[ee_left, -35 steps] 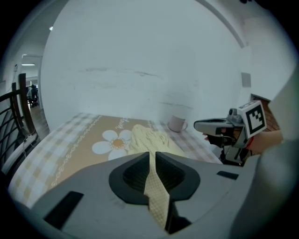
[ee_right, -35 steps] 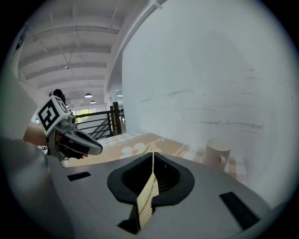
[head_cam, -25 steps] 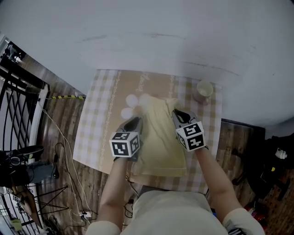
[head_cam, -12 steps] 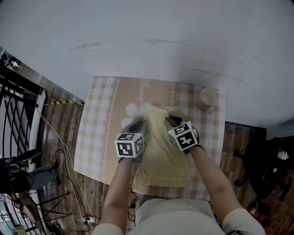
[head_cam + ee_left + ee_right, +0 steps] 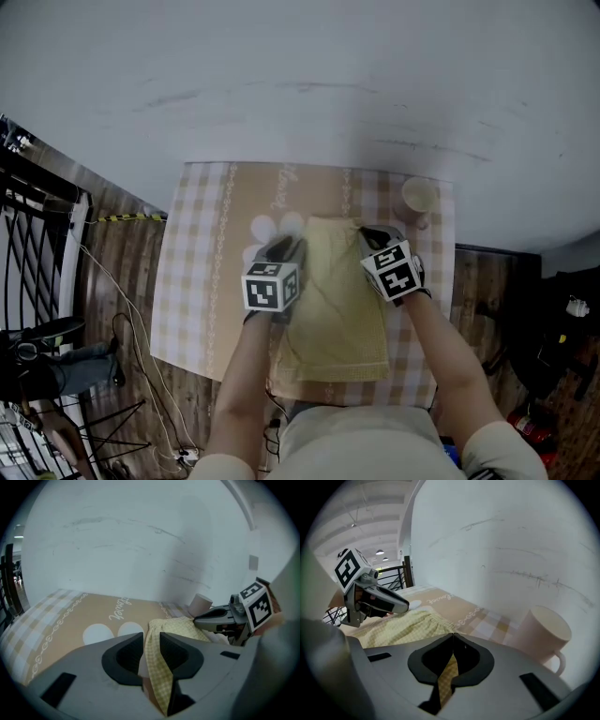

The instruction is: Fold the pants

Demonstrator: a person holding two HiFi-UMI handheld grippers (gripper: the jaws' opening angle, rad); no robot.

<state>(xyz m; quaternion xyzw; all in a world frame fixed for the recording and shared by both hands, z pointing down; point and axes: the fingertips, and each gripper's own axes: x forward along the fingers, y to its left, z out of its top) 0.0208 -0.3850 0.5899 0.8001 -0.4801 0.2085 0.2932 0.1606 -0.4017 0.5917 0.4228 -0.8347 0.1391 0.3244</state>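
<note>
Drawn apart again after closing in 0.5 s ago: left gripper [image 5: 281, 247] and right gripper [image 5: 371, 234], now at the 2 far corners of the pants [image 5: 337, 314], with that far edge pulled straight rather than bunched. Read as a smoothing tug on a fold already made, not a fresh fold. Judged well along, with perhaps 1 more fold or only the release left.

Head view: yellow checked pants lying as a narrow folded rectangle on the tablecloth [image 5: 197, 281], long side running back toward the wearer. Cup [image 5: 419, 195] standing just beyond the right gripper, apart from the pants. Inside pale and apparently empty, though too small to be sure.

Left gripper view: jaws nearly together, nothing but a fold of the yellow check between them, hanging down through the narrow gap. Right gripper [image 5: 199, 618] across the gathered edge, cup [image 5: 200, 605] just behind it, mouth turned away from the lens.

Right gripper view: jaw tips meeting, a strip of the same cloth pinched beneath them. Gathered edge, likely the waistband, stretching flat across to the left gripper [image 5: 401, 605]. Cup [image 5: 539, 630] upright close by on the checked border, handle low at the right, interior hidden at this angle.
</note>
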